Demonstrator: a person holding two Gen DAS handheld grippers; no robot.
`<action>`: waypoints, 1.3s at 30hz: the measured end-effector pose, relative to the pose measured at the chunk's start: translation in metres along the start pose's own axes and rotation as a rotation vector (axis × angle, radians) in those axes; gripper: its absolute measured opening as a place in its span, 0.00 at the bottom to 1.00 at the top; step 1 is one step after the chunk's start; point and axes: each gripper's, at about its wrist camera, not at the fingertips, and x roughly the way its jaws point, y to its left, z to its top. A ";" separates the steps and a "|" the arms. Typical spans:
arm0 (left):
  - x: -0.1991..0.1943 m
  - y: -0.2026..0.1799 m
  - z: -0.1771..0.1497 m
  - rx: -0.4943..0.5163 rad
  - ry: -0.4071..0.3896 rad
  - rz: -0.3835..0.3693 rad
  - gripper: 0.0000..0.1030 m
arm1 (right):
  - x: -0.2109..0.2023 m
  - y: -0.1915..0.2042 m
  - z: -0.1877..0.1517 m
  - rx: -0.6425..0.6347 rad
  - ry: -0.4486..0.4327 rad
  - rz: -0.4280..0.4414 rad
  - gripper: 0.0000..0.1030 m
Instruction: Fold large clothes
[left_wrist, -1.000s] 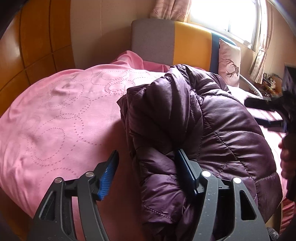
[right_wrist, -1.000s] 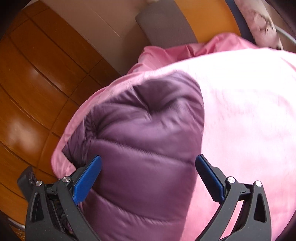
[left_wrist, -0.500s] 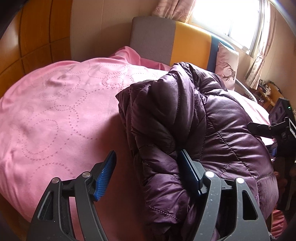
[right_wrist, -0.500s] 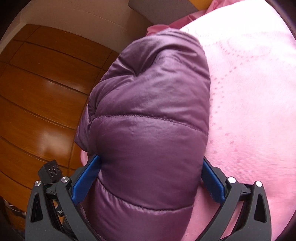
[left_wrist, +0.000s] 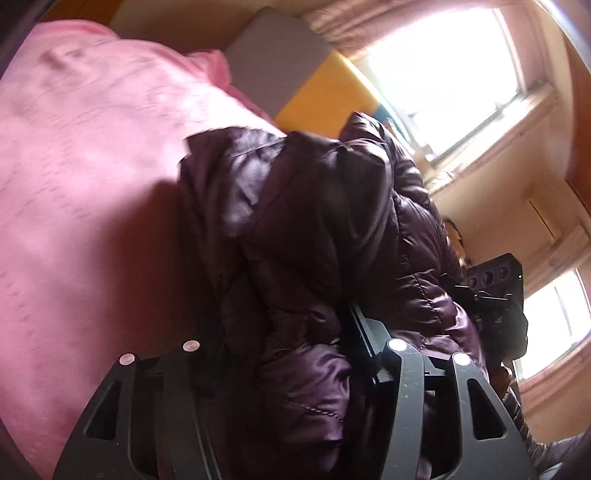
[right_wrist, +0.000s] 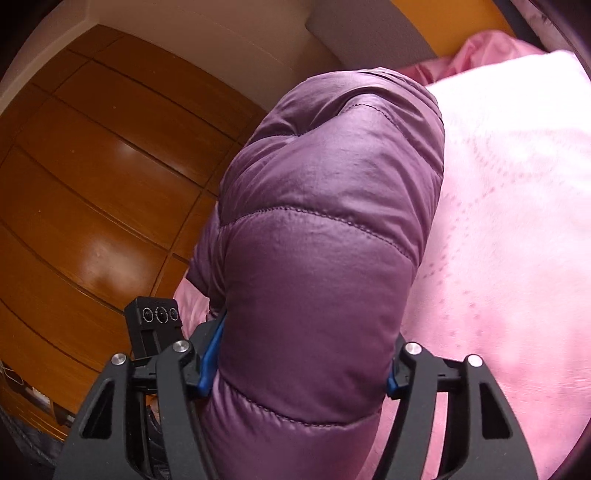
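A dark purple quilted puffer jacket (left_wrist: 314, 229) lies bundled on a pink bedspread (left_wrist: 85, 177). My left gripper (left_wrist: 284, 343) is shut on a thick fold of the jacket; the fabric bulges between its jaws and hides the pads. In the right wrist view the jacket (right_wrist: 325, 229) fills the middle, and my right gripper (right_wrist: 299, 365) is shut on its padded bulk, blue pads (right_wrist: 208, 354) pressed into both sides. The right gripper also shows at the right of the left wrist view (left_wrist: 495, 295).
The pink bedspread (right_wrist: 509, 221) covers the bed. A grey and yellow headboard (left_wrist: 295, 70) stands behind, with a bright window (left_wrist: 443, 66) at the right. A wooden panelled wall (right_wrist: 92, 184) runs along the left side of the bed.
Both grippers have closed onto the jacket, the left one from half open. The left view has tilted and moved closer to the jacket, which looks lifted and bunched up.
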 end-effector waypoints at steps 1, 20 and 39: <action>0.005 -0.007 0.002 0.013 0.008 -0.012 0.51 | -0.012 -0.001 -0.001 -0.003 -0.025 -0.009 0.61; 0.238 -0.193 0.008 0.402 0.355 0.017 0.58 | -0.179 -0.135 -0.057 0.223 -0.297 -0.405 0.78; 0.222 -0.302 0.052 0.591 0.229 0.020 0.63 | -0.090 0.009 -0.083 -0.189 -0.280 -0.843 0.94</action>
